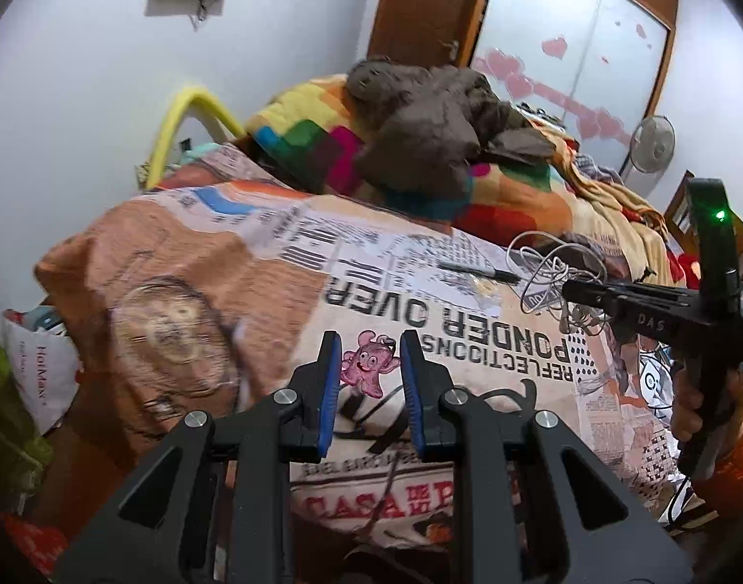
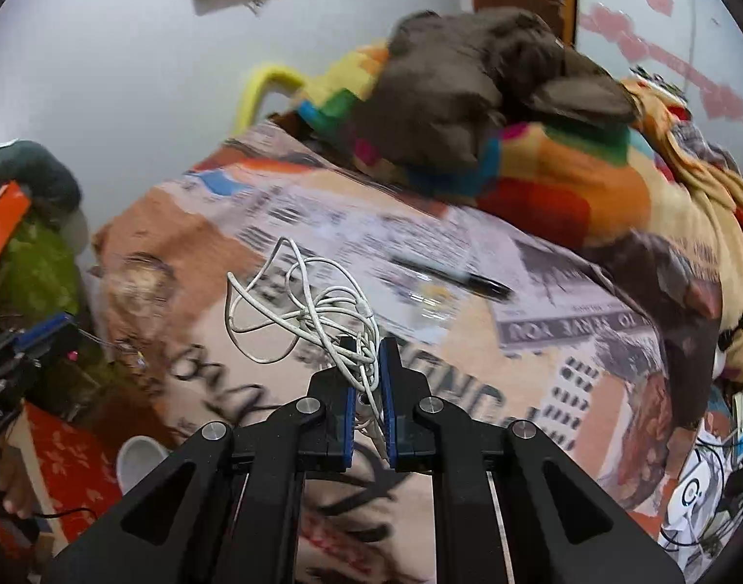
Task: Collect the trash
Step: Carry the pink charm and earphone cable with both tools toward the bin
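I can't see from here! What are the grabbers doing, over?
Right gripper shut on white cable tangle. Left gripper holding pink sticker. Black pen and clear wrapper left on bedspread.

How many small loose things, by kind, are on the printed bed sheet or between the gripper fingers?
white cable tangle: 1
black pen: 1
small clear wrapper: 1
pink octopus charm: 1
Total: 4
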`<move>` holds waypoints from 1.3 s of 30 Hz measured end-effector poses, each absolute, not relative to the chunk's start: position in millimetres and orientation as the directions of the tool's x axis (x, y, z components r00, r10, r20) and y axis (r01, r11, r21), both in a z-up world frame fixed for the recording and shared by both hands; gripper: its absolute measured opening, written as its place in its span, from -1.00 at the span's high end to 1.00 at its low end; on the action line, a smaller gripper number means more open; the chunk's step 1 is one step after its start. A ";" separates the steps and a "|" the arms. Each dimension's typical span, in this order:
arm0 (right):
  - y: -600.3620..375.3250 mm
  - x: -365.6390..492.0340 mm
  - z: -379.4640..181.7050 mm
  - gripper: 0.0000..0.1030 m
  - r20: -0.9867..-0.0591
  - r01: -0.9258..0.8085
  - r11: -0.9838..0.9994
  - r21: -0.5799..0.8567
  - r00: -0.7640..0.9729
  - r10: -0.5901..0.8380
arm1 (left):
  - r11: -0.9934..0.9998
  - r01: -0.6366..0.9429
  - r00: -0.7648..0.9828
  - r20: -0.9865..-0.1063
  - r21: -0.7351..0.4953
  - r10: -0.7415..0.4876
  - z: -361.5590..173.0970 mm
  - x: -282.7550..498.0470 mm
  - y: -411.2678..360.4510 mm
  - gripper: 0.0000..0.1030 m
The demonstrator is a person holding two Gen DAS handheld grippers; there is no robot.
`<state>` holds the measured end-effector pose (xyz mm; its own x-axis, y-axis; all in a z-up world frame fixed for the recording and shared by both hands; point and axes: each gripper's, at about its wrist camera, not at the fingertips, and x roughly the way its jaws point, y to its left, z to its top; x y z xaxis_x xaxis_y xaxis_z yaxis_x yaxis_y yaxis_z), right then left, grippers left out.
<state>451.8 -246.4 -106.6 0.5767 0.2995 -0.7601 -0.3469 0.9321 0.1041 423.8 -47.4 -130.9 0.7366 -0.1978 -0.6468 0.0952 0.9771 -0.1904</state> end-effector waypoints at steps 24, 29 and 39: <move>-28.9 355.5 -98.6 0.83 -0.759 -0.661 0.728 0.183 0.375 0.532 | 0.960 -0.216 0.755 -0.654 -0.178 0.049 -133.9 268.7 141.9 0.54; 11.9 336.2 -115.5 0.83 -0.776 -0.702 0.682 0.202 0.310 0.550 | 0.946 -0.269 0.729 -0.680 -0.182 0.077 -154.8 246.8 168.7 0.54; 75.2 305.6 -172.1 0.83 -0.837 -0.747 0.618 0.246 0.159 0.524 | 0.900 -0.381 0.656 -0.748 -0.210 0.103 -210.3 215.7 209.6 0.54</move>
<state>305.6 75.2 -172.1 0.1585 0.5239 -0.8369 -0.7467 0.6182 0.2455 215.7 209.6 -210.3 0.6558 0.1034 -0.7479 -0.3813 0.9003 -0.2099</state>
